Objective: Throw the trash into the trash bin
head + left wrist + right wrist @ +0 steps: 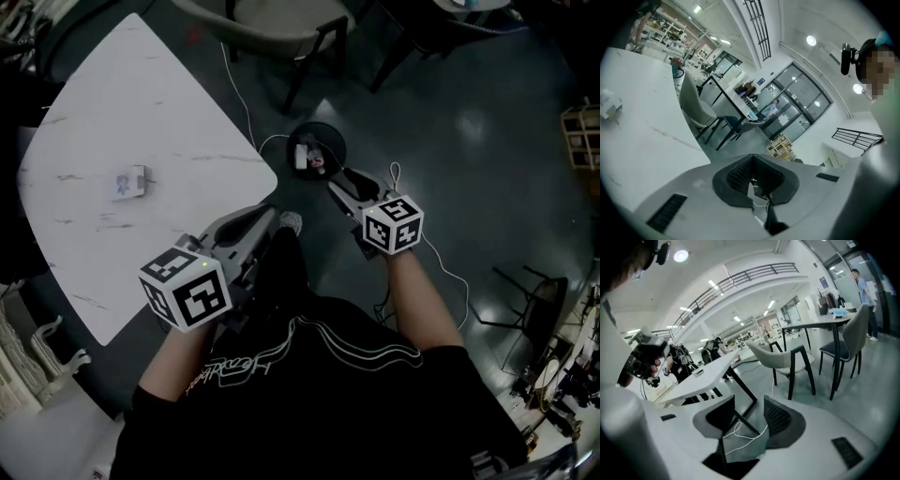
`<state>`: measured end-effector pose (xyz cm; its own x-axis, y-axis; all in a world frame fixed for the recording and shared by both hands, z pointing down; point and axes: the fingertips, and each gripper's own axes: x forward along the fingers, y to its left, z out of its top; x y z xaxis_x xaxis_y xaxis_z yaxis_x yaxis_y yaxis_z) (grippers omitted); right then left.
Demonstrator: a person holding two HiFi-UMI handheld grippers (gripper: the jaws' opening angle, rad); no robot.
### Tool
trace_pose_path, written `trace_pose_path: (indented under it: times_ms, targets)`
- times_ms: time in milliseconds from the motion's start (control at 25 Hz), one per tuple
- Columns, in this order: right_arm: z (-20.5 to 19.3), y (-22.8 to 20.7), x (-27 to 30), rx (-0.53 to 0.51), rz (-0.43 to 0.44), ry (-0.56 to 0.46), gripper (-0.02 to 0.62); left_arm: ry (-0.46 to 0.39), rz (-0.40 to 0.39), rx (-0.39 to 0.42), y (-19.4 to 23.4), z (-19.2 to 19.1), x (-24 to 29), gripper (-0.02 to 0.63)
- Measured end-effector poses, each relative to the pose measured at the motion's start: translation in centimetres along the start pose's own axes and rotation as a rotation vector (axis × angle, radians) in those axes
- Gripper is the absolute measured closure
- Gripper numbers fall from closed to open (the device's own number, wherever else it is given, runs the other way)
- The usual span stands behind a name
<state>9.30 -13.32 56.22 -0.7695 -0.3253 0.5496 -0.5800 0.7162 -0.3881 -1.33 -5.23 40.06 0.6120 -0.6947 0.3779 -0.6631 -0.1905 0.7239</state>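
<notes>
Marble table, trash well apart from fingers

Open-plan lab hall, white tables, grey chairs, glass partitions, mezzanine railing

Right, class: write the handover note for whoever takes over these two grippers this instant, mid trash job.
Left gripper: jaws together, empty.
Right gripper: jaws apart, empty, close to the trash bin.
Trash bin: on the floor past the table's corner, with white scraps inside.
Done: some trash is binned.
Left: one small white piece of trash lies on the white table; it probably needs picking up and dropping in the bin.
</notes>
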Motion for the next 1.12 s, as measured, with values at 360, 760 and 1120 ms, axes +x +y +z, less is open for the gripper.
trace_pose_path:
  times_ms: [360, 760, 1120]
  targets:
    - [7.0, 13.8, -9.5, -0.276, 0.226, -0.137, 0.431, -0.168, 0.035, 0.039, -5.5, -2.2, -8.0, 0.6]
    - [9.4, 24.8, -11.3, -0.43, 0.405, -0.124, 0.437, -0.262, 0.154, 0.083, -6.2, -4.1, -15.0, 0.6]
    - [10.0, 29.6, -5.3, -0.476, 0.54, -0.039, 0.436, -0.321, 0.241, 0.036, -1.3, -2.6, -18.8, 0.6]
